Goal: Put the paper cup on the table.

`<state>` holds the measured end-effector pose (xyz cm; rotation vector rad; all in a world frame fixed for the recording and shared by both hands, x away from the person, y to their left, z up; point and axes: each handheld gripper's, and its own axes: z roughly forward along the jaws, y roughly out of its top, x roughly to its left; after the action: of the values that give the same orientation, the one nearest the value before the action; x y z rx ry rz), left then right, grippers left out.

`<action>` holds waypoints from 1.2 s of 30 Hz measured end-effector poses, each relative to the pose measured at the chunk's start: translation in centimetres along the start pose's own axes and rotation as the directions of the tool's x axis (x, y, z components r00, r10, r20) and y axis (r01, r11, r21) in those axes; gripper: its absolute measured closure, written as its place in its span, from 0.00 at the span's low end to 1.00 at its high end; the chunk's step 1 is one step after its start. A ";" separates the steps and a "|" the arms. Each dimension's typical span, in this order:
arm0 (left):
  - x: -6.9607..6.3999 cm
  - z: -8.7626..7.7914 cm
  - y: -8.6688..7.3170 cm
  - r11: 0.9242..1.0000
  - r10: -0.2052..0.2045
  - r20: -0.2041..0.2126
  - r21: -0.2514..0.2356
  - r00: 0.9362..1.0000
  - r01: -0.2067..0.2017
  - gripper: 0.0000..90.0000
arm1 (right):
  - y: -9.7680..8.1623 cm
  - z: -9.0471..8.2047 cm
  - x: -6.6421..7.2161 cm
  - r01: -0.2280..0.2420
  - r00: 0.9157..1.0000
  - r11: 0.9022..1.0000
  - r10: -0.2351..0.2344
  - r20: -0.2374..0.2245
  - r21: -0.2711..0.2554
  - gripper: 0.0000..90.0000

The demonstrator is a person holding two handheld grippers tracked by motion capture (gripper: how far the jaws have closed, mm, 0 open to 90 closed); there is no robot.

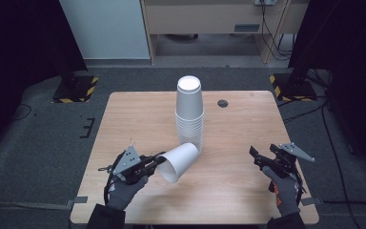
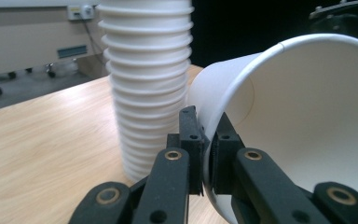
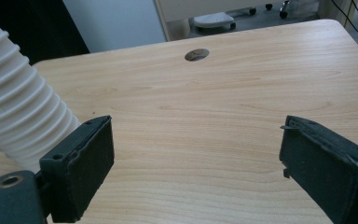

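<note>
While the left gripper (image 1: 156,160) is pinching the rim of a single paper cup (image 1: 178,161), tipped at 6 o'clock of the inverted cup stack (image 1: 189,112) at table (image 1: 248,119) centre, one cup is looking separated; placing it is remaining. Right gripper (image 1: 262,157) is idling wide open, empty, at 4 o'clock. Stack count is unreadable.
</note>
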<state>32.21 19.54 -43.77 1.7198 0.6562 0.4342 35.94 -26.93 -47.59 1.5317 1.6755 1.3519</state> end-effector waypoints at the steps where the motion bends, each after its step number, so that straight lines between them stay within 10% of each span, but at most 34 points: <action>1: 0.2 -0.2 -0.1 1.000 -0.002 -0.010 0.005 1.000 0.002 0.95 | -0.1 0.1 0.0 0.010 1.000 1.000 -0.010 0.004 -0.002 0.12; 23: 4.6 -5.6 -1.1 0.993 -0.064 -0.217 0.087 0.974 0.084 0.95 | -1.9 1.8 -1.5 0.146 0.983 0.977 -0.160 0.084 0.156 0.12; 36: 7.2 -7.0 0.2 0.964 -0.083 -0.333 0.213 0.939 0.161 0.95 | -2.9 2.7 -1.4 0.219 0.967 0.941 -0.245 0.071 0.258 0.11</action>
<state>33.61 29.41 -42.25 1.8366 1.0843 0.5729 37.35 -26.98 -51.54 1.4506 1.9476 0.9549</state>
